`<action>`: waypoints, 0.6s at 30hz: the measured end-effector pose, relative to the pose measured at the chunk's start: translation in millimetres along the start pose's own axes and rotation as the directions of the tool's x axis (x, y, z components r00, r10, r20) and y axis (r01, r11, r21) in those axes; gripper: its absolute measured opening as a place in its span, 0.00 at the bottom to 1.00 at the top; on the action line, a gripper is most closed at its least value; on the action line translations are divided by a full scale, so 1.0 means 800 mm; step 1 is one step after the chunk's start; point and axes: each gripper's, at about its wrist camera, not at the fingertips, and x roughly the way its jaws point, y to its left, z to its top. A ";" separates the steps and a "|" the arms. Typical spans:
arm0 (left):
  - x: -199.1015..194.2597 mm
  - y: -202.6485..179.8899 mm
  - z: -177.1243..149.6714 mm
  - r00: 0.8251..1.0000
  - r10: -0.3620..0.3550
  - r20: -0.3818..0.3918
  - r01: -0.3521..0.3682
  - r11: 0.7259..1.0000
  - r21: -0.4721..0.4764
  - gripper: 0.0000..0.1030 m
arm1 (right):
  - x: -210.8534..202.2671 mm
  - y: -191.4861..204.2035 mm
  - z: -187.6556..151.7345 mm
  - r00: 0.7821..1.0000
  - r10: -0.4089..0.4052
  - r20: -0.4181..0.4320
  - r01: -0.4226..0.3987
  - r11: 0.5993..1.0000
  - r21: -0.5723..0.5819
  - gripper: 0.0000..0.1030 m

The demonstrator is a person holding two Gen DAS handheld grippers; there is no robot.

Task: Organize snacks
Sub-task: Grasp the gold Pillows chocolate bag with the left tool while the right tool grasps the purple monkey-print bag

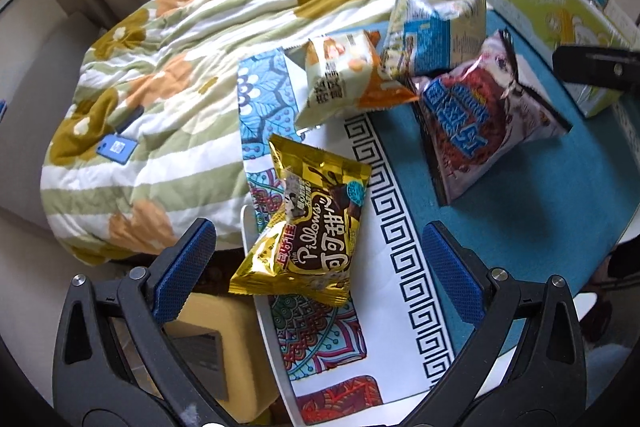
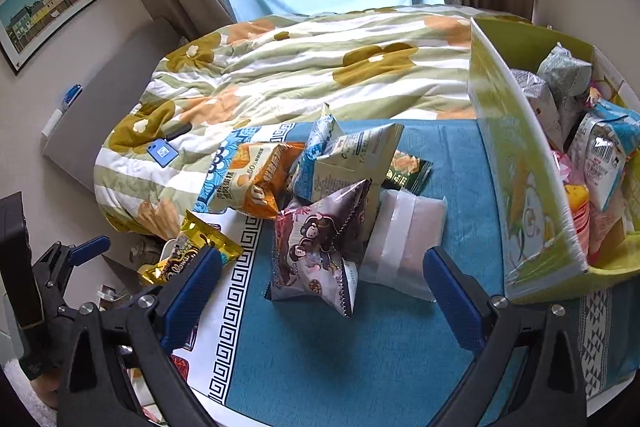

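In the left wrist view, my left gripper (image 1: 320,267) stands open, its blue pads either side of a gold "Pillows" snack bag (image 1: 308,223) lying at the table's left edge. Behind it lie an orange-and-cream bag (image 1: 340,75), a blue-and-cream bag (image 1: 432,35) and a purple monkey-print bag (image 1: 476,115). In the right wrist view, my right gripper (image 2: 324,291) is open just in front of the purple bag (image 2: 320,243) and a white pouch (image 2: 404,231). A green cardboard box (image 2: 516,163) at the right holds several packets. A dark green packet (image 2: 408,167) peeks out behind.
The table wears a teal cloth (image 2: 360,347) with a white key-pattern border. A bed with a flowered quilt (image 2: 304,67) lies beyond, with a blue card (image 2: 162,151) on it. A yellow stool (image 1: 216,347) stands below the table's left edge. The left gripper's body (image 2: 60,267) shows at the left.
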 end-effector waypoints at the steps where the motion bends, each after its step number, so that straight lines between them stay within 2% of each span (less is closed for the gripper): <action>1: 0.010 -0.002 -0.001 1.000 -0.009 -0.009 0.009 1.000 0.015 0.94 | 0.007 0.001 -0.003 1.000 -0.007 -0.008 0.008 1.000 0.009 0.97; 6: 0.043 0.001 -0.004 0.999 -0.029 -0.039 0.030 0.999 0.031 0.91 | 0.029 0.006 -0.010 0.999 -0.035 -0.032 0.036 0.999 0.035 0.97; 11: 0.069 0.014 -0.007 0.994 -0.039 -0.101 0.042 0.999 0.024 0.72 | 0.044 0.013 -0.011 0.996 -0.077 -0.048 0.078 0.997 0.016 0.97; 13: 0.069 0.012 -0.008 0.996 -0.044 -0.083 0.048 0.998 0.046 0.71 | 0.048 0.016 -0.011 0.996 -0.083 -0.045 0.084 0.996 0.022 0.97; 16: 0.076 0.007 -0.009 0.995 -0.049 -0.092 0.056 0.996 0.070 0.61 | 0.056 0.021 -0.010 0.994 -0.106 -0.040 0.107 0.994 0.007 0.97; 18: 0.078 0.004 -0.009 0.995 -0.050 -0.086 0.057 0.995 0.081 0.60 | 0.063 0.023 -0.009 0.991 -0.126 -0.039 0.126 0.992 -0.007 0.97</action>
